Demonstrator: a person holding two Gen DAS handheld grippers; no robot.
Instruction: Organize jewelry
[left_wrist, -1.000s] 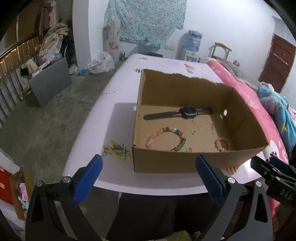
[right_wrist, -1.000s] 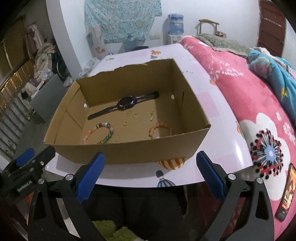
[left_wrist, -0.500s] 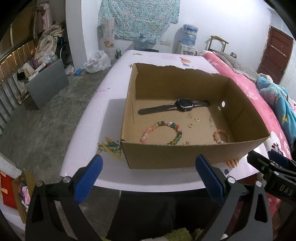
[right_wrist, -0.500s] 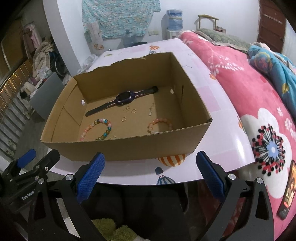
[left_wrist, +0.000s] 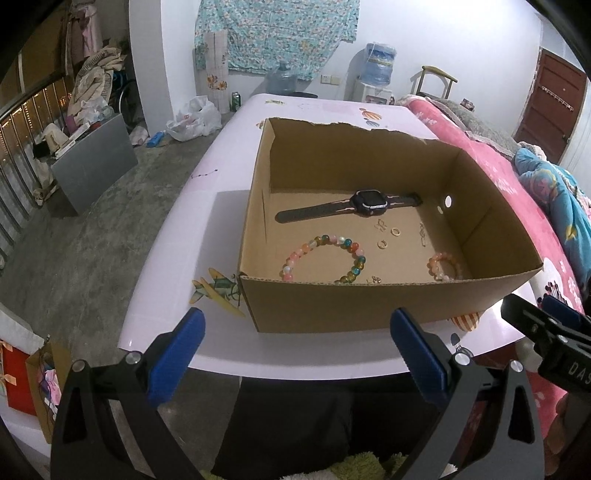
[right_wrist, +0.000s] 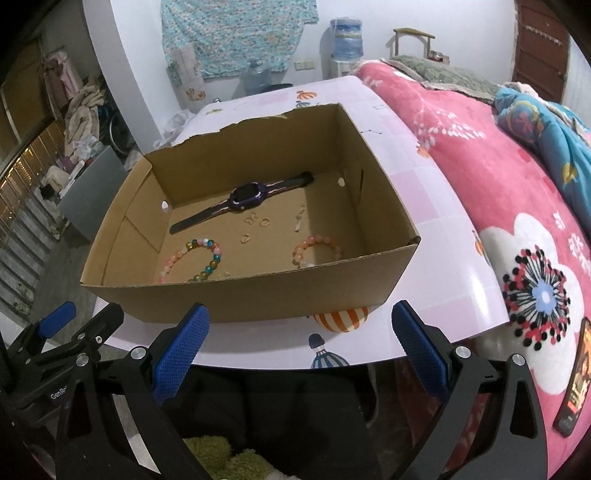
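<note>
An open cardboard box (left_wrist: 369, 306) (right_wrist: 258, 295) stands on a white table (left_wrist: 192, 206). Inside lie a dark watch (left_wrist: 369, 201) (right_wrist: 245, 195), a multicoloured bead bracelet (left_wrist: 325, 258) (right_wrist: 192, 258), a small pink bead bracelet (left_wrist: 441, 266) (right_wrist: 317, 245), small gold rings (left_wrist: 388, 236) (right_wrist: 258, 223) and a clasp (left_wrist: 423, 234). My left gripper (left_wrist: 295, 336) hangs open in front of the box's near wall, holding nothing. My right gripper (right_wrist: 301, 332) is open too, just before the same wall.
A bed with a pink flowered blanket (right_wrist: 517, 221) runs along the table's right side; a phone (right_wrist: 574, 380) lies on it. Concrete floor with a grey box (left_wrist: 92, 162) and clutter lies to the left. Water bottles (left_wrist: 376, 62) stand at the back wall.
Both grippers have risen and tipped down a little, so the box floor and its jewelry show more fully. Nothing in the box has moved.
</note>
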